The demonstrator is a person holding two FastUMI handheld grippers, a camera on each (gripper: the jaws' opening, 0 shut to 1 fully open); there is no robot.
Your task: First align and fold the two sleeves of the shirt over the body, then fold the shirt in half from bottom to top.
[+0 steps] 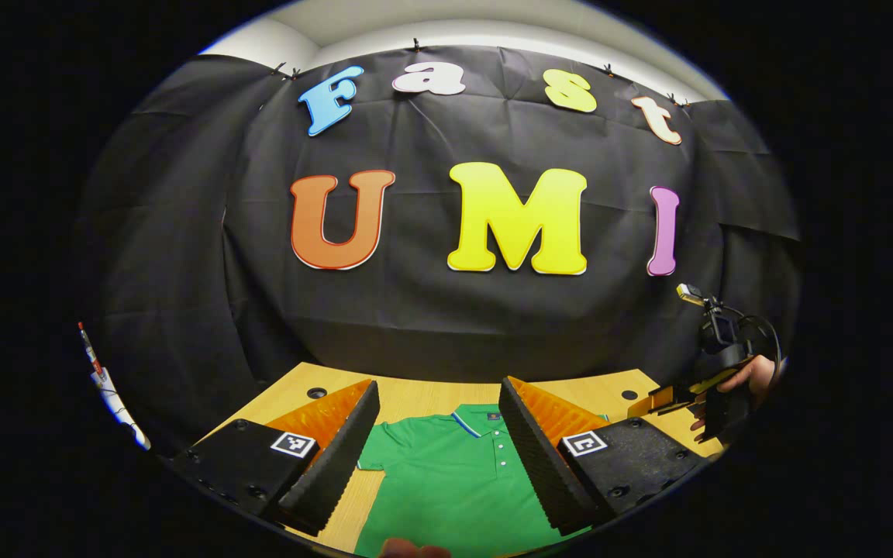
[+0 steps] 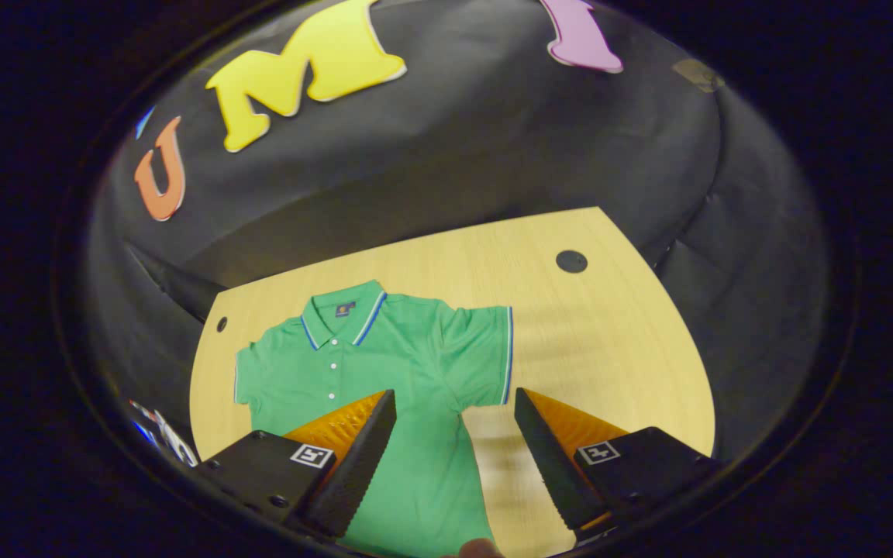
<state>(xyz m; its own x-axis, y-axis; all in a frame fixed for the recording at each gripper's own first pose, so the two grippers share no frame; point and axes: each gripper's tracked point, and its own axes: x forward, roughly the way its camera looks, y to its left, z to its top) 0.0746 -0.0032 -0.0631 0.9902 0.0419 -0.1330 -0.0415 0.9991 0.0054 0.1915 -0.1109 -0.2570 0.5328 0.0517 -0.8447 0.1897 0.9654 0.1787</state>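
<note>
Fingers of the left gripper (image 1: 439,453) are standing wide apart, holding nothing, above the green short-sleeved polo shirt (image 1: 454,473). The right gripper (image 2: 454,457) is likewise gaping empty, hovering over the shirt's sleeve (image 2: 481,356). The shirt is lying flat, collar (image 2: 342,314) farthest, on the light wooden table (image 2: 601,341). Beyond the shirt, black cloth (image 1: 415,310) is hanging.

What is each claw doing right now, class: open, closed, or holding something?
Left claw: open, holding nothing, above the green polo shirt.
Right claw: open, holding nothing, over the polo shirt's sleeve side.
</note>
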